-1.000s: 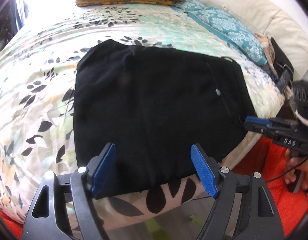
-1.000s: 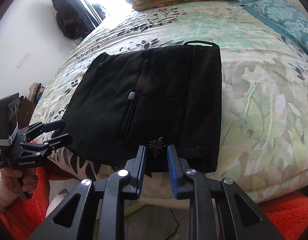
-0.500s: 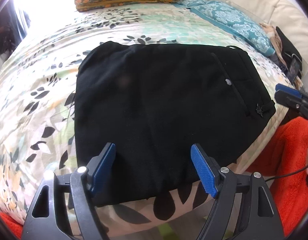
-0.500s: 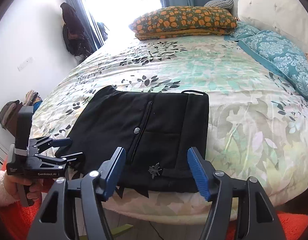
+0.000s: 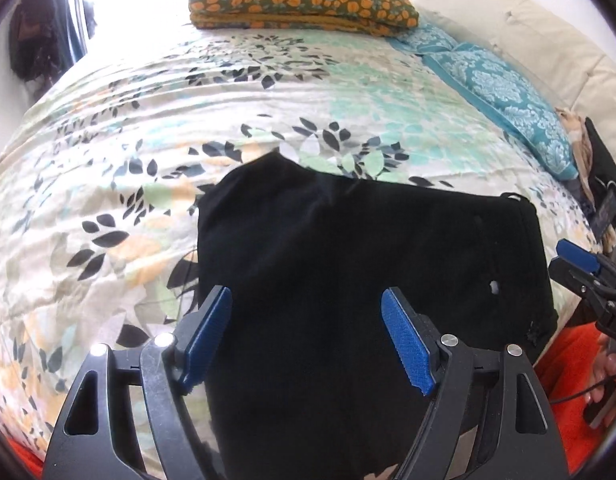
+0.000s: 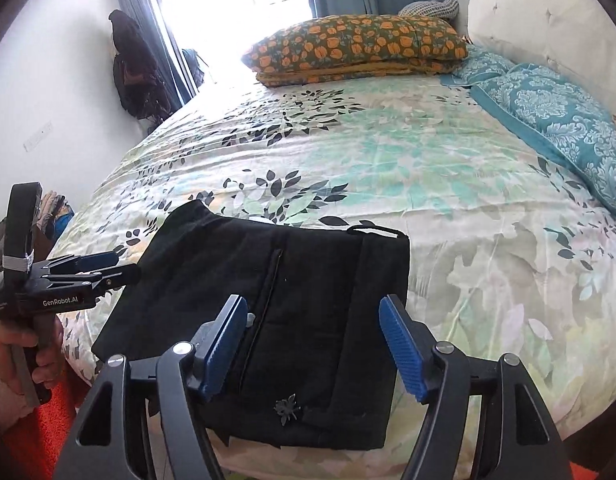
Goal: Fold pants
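Black pants [image 5: 367, 260], folded into a flat rectangle, lie on the flowered bedspread [image 5: 108, 160] near the bed's front edge. My left gripper [image 5: 306, 300] hovers open over their near left part, gripping nothing. My right gripper [image 6: 313, 304] hangs above the waistband end of the pants [image 6: 308, 280], near a small dark emblem [image 6: 287, 408]. Its jaws are opening, with no cloth between the pads. Each gripper shows in the other's view: the right gripper [image 5: 567, 264] at the right edge, the left gripper [image 6: 122, 266] held in a hand [image 6: 40, 344].
An orange-flowered pillow stack [image 6: 359, 48] lies at the bed's far end, with teal pillows [image 6: 547, 120] and a cream headboard [image 6: 547, 28] along the right. Dark clothes [image 6: 132, 72] hang by the bright window. An orange rug [image 5: 567, 356] covers the floor in front.
My right gripper was shut on the pants' near edge by the emblem; it has let go, opened wide and drawn back and up. My left gripper stayed open and shifted over the pants.
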Demonstrator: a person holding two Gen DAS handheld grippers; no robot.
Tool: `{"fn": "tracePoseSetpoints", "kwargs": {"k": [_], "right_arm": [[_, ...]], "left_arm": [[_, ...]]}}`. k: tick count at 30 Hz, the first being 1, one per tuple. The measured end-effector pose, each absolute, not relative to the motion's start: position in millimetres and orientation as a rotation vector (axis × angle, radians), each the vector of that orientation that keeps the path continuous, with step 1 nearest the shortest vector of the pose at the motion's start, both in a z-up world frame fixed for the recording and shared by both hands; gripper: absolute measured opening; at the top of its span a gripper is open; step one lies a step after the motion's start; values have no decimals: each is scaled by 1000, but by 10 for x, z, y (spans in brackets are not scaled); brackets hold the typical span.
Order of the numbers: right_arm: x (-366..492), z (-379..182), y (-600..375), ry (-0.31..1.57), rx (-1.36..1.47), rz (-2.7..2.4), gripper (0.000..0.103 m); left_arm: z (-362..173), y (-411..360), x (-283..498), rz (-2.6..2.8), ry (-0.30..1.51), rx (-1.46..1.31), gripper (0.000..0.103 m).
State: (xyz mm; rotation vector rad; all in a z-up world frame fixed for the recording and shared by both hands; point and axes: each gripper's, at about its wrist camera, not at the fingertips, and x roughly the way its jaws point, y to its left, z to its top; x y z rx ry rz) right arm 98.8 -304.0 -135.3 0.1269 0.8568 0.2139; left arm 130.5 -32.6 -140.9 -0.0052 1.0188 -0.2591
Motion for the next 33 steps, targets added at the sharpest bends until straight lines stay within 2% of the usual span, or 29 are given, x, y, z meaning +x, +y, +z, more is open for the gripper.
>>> {"fn": "tracePoseSetpoints", "kwargs": {"k": [3, 5, 9, 13, 15, 18, 20, 23, 26, 29, 33], "right_arm": [[1067, -1776, -3063, 996, 141, 206, 70], [1026, -1842, -3174, 1014, 215, 215, 70], [1038, -1371, -3293, 860, 230, 208, 70], [1359, -1083, -3125, 798, 160, 269, 70], [1533, -1177, -3038, 808, 140, 308, 70], [1749, -1635, -3033, 937, 148, 297, 70], [1725, -1765, -3151, 977, 179, 268, 70], [1468, -1488, -3446, 863, 293, 257, 71], [1220, -1283, -3692, 819, 299, 211, 84], [1080, -1370, -3939, 885, 432, 293, 86], [1111, -1799, -4192, 1037, 696, 450, 86]], "left_arm": [[-1752, -430, 1251, -279, 1131, 79, 79], [-1704, -483, 1166, -287, 1103, 145, 80], [-1360, -367, 1404, -322, 1032, 22, 80], [-1255, -328, 1945, -245, 973, -31, 80], [-1416, -326, 2175, -205, 1006, -32, 80], [-1804, -278, 2373, -136, 1132, -7, 79], [-1752, -196, 2305, -119, 1117, -20, 79], [-1447, 0, 2058, -211, 1071, -147, 80], [-1221, 175, 1735, -264, 1041, -190, 80], [-1226, 341, 1490, -295, 1071, -216, 80], [-1507, 567, 1407, -290, 1142, -301, 80]]}}
